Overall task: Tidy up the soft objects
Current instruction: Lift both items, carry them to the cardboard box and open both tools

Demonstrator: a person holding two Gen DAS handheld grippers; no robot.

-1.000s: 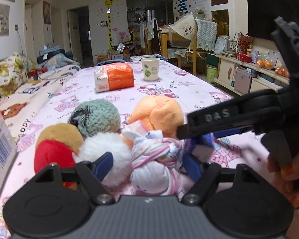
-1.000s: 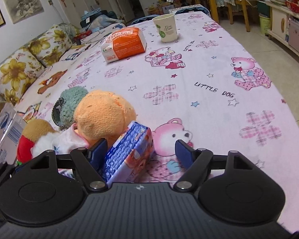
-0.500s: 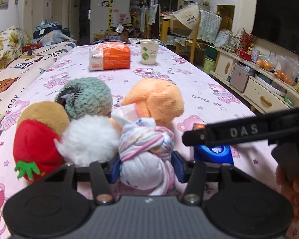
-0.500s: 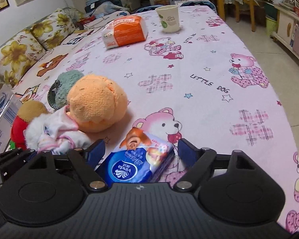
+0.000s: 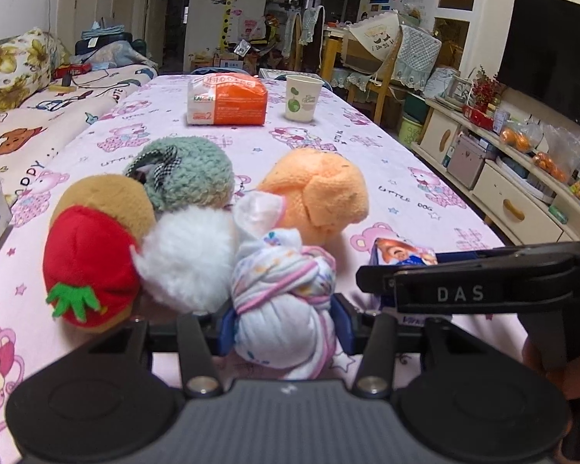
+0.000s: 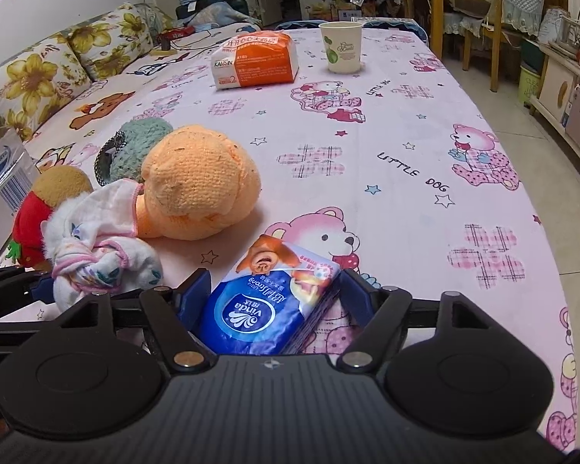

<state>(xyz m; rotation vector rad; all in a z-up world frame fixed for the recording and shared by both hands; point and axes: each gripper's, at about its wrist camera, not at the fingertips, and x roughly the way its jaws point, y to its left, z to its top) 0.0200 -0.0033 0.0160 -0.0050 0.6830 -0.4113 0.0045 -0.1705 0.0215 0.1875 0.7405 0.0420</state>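
On the table, left gripper (image 5: 284,324) has just closed, pinching the cloth bundle (image 5: 286,301) beside the toys; right gripper (image 6: 274,301), jaws narrowing, loosely brackets the tissue pack (image 6: 270,301), apparently gathering.

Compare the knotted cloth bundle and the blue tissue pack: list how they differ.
The knotted cloth bundle is rounded, white with pink trim; the blue tissue pack is flat, glossy and printed. The bundle sits beside the plush pile; the pack lies apart, nearer the table edge. The left gripper pinches the bundle; the right gripper loosely straddles the pack. Both rest on the pink tablecloth.
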